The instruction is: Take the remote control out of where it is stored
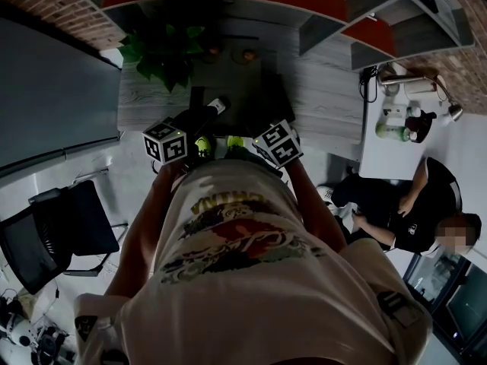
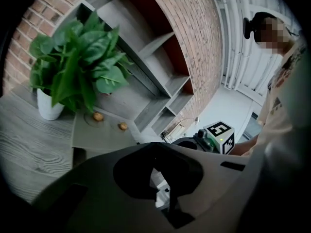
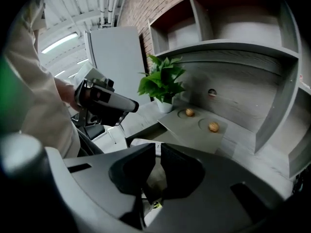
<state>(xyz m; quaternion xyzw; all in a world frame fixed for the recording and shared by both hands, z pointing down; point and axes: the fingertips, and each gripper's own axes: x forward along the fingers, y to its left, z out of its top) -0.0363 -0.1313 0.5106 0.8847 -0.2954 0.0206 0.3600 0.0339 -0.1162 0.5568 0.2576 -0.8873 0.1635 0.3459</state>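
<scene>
In the right gripper view, a white elongated thing (image 3: 141, 142), possibly the remote control, lies just beyond my right gripper (image 3: 158, 152), at the dark gap under a grey tray (image 3: 194, 130). The jaws stand almost together with only a thin slit, and nothing shows between them. My left gripper (image 3: 104, 101) hangs to the left of it, above the desk edge. In the left gripper view, my left gripper (image 2: 160, 188) shows only a dark hollow with a pale part in it, so its jaws cannot be read. In the head view, both marker cubes (image 1: 166, 140) (image 1: 278, 143) sit side by side at the desk's front edge.
Two walnuts (image 3: 213, 126) (image 3: 189, 112) rest in round dents on the grey tray. A potted green plant (image 2: 73, 67) stands on the wooden desk (image 1: 152, 97) at the left. Grey and red wall shelves (image 3: 228, 38) rise behind. A black chair (image 1: 53, 234) is at the left, and a seated person (image 1: 411, 211) at the right.
</scene>
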